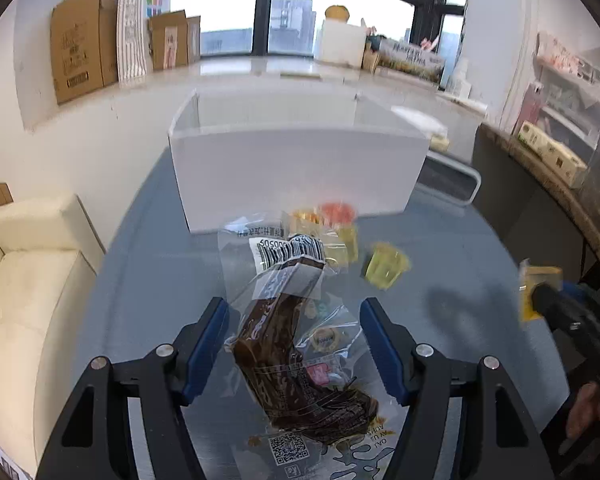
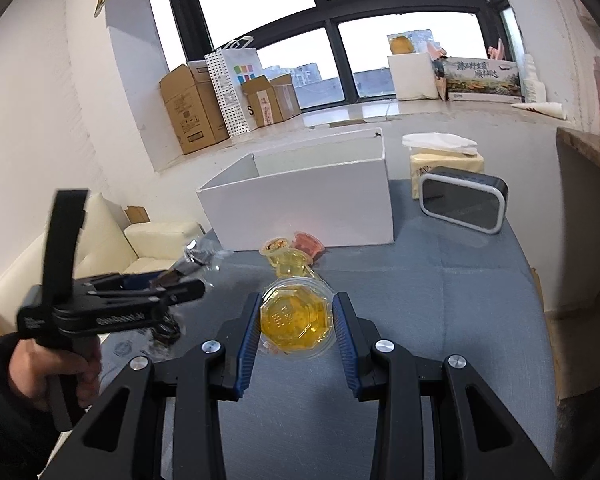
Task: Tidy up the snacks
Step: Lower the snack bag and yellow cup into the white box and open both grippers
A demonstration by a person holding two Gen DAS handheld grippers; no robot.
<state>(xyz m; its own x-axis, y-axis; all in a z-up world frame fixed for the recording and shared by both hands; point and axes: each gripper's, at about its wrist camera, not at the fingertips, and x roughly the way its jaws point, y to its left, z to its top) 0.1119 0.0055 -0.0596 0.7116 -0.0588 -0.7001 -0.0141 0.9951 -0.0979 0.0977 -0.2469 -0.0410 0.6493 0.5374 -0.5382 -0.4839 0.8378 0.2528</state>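
Note:
My left gripper (image 1: 292,308) is shut on a clear packet of brown snack (image 1: 284,344), held up over the blue-grey table (image 1: 452,248). The right wrist view shows this left gripper (image 2: 188,280) at the left, the packet (image 2: 164,332) hanging from it. Between the blue pads of my right gripper (image 2: 296,300) sits a yellow jelly cup (image 2: 296,320), gripped by its sides. In the left wrist view that right gripper (image 1: 540,300) is at the far right with the yellow cup (image 1: 536,284). An open white box (image 1: 296,168) (image 2: 300,204) stands behind. Loose jelly cups (image 1: 386,266) (image 2: 292,262), orange and yellow, lie before it.
A black clock (image 2: 460,200) and a tissue pack (image 2: 444,160) stand right of the box. A cream sofa (image 1: 32,264) lies left of the table, a wooden counter (image 1: 548,172) to its right. Cardboard boxes (image 2: 188,108) line the window sill.

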